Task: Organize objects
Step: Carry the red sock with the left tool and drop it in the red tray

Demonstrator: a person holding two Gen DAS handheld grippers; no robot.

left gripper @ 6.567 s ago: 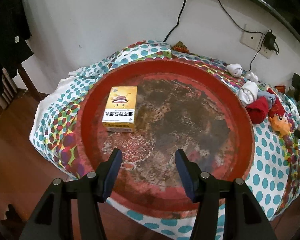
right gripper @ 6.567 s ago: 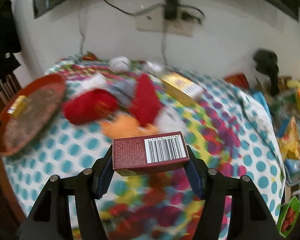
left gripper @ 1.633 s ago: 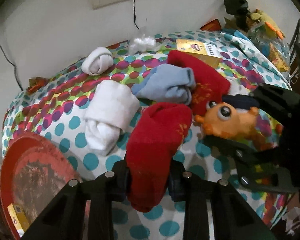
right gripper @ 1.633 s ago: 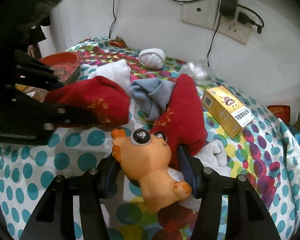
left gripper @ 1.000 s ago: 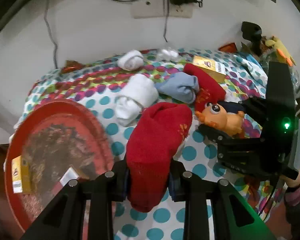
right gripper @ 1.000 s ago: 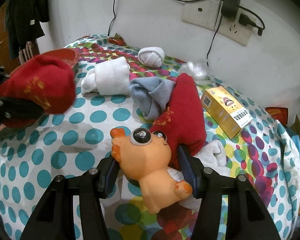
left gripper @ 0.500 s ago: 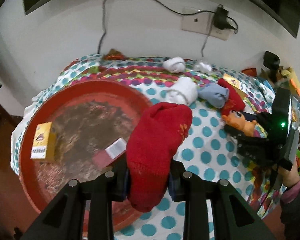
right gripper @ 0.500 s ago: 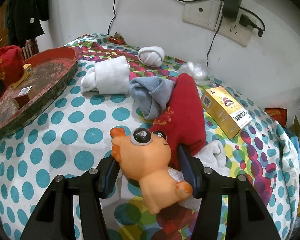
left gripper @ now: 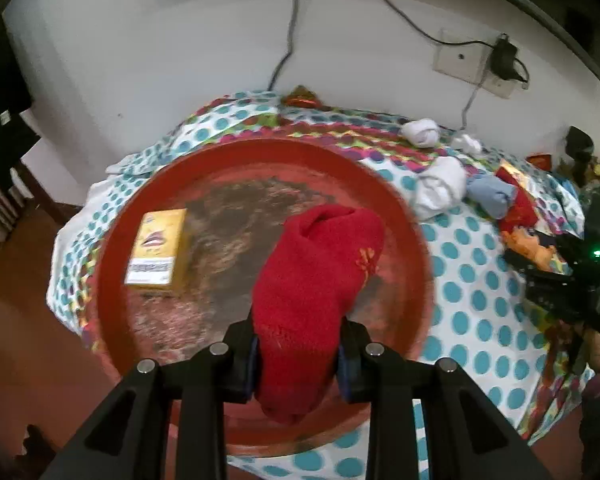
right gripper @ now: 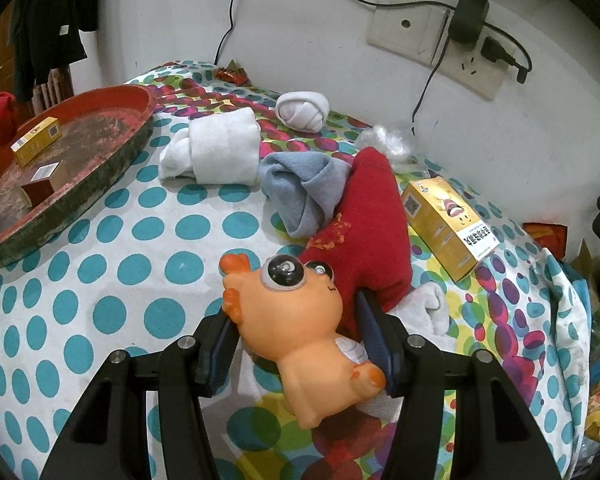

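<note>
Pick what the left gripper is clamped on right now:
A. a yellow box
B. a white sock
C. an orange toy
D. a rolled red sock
D: the left gripper is shut on the rolled red sock, held over the red tray; the orange toy sits in the right gripper.

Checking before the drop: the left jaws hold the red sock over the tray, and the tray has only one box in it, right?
Not quite. The tray holds two: a yellow box and a dark red box, per the right wrist view. The left gripper does hold the red sock.
</note>
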